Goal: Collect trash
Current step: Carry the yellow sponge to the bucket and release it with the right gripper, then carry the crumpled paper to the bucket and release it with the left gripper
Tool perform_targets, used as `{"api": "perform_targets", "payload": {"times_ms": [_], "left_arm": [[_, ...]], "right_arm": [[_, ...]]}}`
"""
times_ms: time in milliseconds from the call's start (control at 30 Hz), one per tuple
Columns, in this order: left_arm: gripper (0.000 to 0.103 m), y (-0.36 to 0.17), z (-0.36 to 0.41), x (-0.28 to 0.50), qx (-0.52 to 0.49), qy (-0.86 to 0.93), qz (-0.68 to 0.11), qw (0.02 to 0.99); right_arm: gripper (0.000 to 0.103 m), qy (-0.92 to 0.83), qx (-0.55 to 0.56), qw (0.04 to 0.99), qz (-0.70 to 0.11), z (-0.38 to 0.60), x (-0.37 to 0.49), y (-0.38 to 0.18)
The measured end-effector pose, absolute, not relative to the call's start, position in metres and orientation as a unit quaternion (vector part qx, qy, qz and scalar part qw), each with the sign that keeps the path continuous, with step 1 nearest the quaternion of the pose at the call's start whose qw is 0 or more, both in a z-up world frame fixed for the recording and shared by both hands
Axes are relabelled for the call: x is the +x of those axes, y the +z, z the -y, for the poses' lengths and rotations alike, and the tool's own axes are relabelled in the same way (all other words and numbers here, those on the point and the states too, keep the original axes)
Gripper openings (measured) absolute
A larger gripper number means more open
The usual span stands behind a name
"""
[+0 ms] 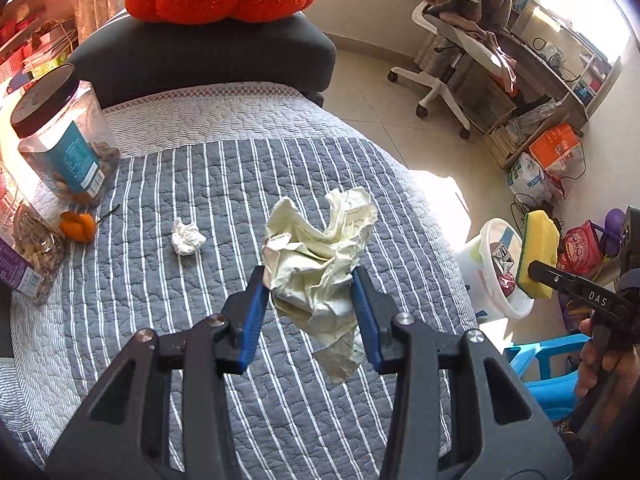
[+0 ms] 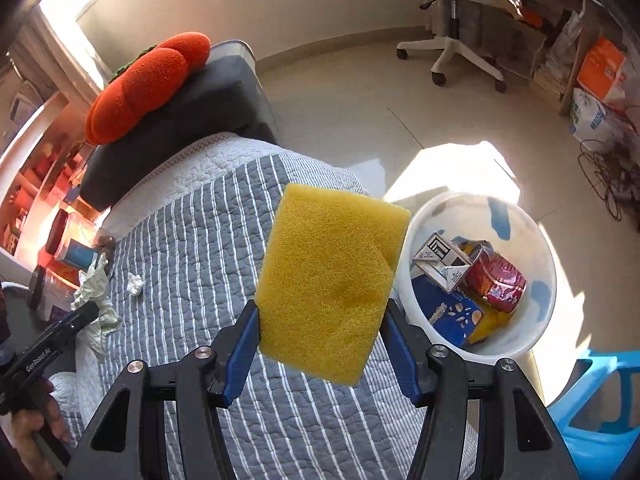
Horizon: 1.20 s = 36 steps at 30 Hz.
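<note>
**Ana:** Left hand-held gripper [image 1: 312, 284] first: its blue pads are closed on a crumpled, pale cream sheet of paper [image 1: 320, 256], held up over the grey quilted bed cover with white stripes [image 1: 200, 184]. A tail of the paper hangs below the jaws.

**Ben:** And to its left on the bed?

**Ana:** A clear plastic jar with a black lid and teal label [image 1: 64, 136], a clear bag of nuts [image 1: 36, 252], a small orange fruit peel [image 1: 78, 226], and then a small white crumpled tissue ball [image 1: 186, 236], lying loose on the cover, apart from the gripper.

**Ben:** Moving right?

**Ana:** Right hand-held gripper [image 2: 320, 320] grips a yellow rectangular sponge [image 2: 332, 280] by its lower sides. Just to the right of it, on the floor beside the bed, stands the white round plastic bin [image 2: 532, 236], already holding a blue carton, a red packet and a white box.

**Ben:** So which step is this?

**Ana:** I'd judge it the carry: both items lifted, neither dropped yet. The sponge looks closest, so the right one needs to shift further right over the bin's mouth and open. The paper has farther to travel, across the bed edge. The tissue ball remains to be collected.
</note>
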<state>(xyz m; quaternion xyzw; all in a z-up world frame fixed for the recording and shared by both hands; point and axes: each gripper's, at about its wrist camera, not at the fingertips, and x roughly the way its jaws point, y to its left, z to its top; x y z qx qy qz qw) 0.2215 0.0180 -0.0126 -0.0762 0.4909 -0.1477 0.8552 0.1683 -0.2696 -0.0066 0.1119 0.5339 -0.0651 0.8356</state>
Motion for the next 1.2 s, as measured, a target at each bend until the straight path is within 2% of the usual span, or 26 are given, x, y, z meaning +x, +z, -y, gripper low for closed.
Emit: {"api": "perform_targets", "payload": {"times_ms": [433, 533, 600, 800, 967, 1200], "left_arm": [[0.044, -0.022, 0.046, 0.226, -0.05, -0.196, -0.5, 0.842], [0.044, -0.021, 0.053, 0.223, -0.046, -0.202, -0.5, 0.841], [0.044, -0.021, 0.058, 0.22, -0.045, -0.208, -0.5, 0.84], [0.044, -0.015, 0.087, 0.209, -0.014, -0.237, -0.495, 0.836], [0.044, -0.008, 0.132, 0.202, 0.019, -0.276, -0.487, 0.829], [0.044, -0.003, 0.224, 0.203, 0.038, -0.342, -0.48, 0.807]], "right_arm": [[0.061, -0.18, 0.186, 0.81, -0.526, 0.401, 0.148, -0.011], [0.063, -0.191, 0.196, 0.802, -0.531, 0.416, 0.148, -0.02], [0.071, -0.197, 0.206, 0.791, -0.542, 0.423, 0.149, -0.03], [0.075, -0.198, 0.23, 0.781, -0.546, 0.437, 0.133, -0.028], [0.08, -0.196, 0.22, 0.794, -0.531, 0.445, 0.106, -0.006], [0.08, -0.209, 0.205, 0.795, -0.531, 0.469, 0.065, 0.001]]}}
